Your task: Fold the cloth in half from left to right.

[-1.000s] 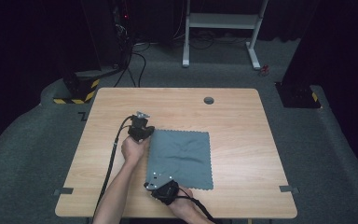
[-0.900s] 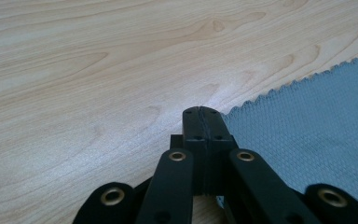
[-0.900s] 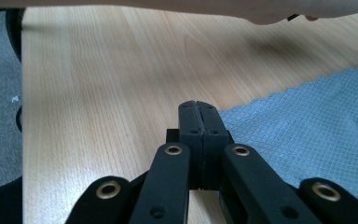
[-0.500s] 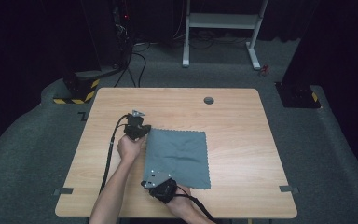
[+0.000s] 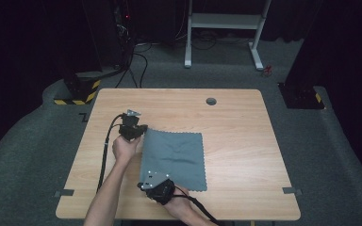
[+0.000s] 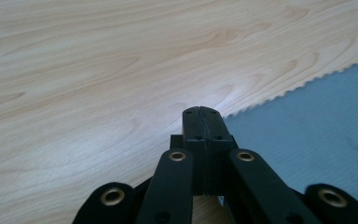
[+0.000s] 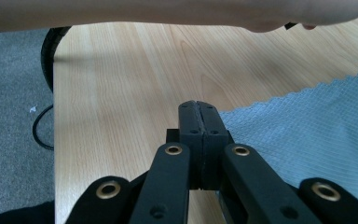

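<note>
Dark floor and black stands ring a pale wooden table (image 5: 245, 136), on which a grey cloth (image 5: 176, 157) lies flat. Compared with a second ago, the cloth has slid a little to the left across the wood, both grippers going with it; the left gripper now sits nearer the table's left side than it did.

From the high view, the left gripper (image 5: 141, 132) is at the cloth's far left corner, its forearm (image 5: 111, 188) running up from the bottom edge at a slant. The right gripper (image 5: 151, 181) sits at the cloth's near left corner, the right hand (image 5: 179, 207) bent in low beside the table's front edge, cable trailing off behind it.

In the left gripper view, the jaws of the left gripper (image 6: 200, 112) are pressed fully together with the cloth's scalloped corner (image 6: 307, 130) running in under their right side; whether fabric is actually pinched between them I cannot tell. The right gripper (image 7: 199, 106) looks the same in its own view: jaws closed tight, cloth edge (image 7: 307, 130) meeting them from the right, grip uncertain.

Ahead of and left of both grippers lies bare wood. Beyond the right gripper's tips the table's side edge is near, with grey carpet (image 7: 14, 116) past it.
</note>
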The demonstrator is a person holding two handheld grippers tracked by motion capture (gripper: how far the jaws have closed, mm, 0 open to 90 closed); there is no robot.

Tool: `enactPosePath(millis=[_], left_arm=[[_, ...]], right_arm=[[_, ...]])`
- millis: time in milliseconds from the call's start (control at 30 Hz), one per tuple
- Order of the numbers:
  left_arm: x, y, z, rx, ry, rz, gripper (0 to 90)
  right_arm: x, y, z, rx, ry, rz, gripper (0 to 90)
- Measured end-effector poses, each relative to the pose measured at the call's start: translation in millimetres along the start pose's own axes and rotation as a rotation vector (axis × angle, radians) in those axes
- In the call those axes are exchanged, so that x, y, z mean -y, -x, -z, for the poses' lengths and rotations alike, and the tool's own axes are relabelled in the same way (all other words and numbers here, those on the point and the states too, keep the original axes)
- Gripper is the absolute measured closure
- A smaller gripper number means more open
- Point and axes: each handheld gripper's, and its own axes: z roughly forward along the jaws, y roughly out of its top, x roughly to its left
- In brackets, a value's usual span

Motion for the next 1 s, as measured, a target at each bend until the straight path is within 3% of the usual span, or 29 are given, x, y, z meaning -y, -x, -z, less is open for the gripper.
enactPosePath(millis=[200, 633, 1000], left_arm=[[-6.3, 13.6, -9.9, 0.017, -0.016, -0.038, 90.0], [-16.9, 35.5, -24.7, 0.048, -0.016, -0.071, 90.0], [-17.7, 44.1, -32.4, 0.051, -0.01, -0.077, 90.0]], right_arm=[[12.8, 6.6, 8.6, 0.003, 0.0, -0.049, 90.0], [34.5, 16.5, 31.8, 0.043, 0.012, -0.086, 90.0], [52.2, 20.0, 43.3, 0.072, 0.003, -0.129, 90.0]])
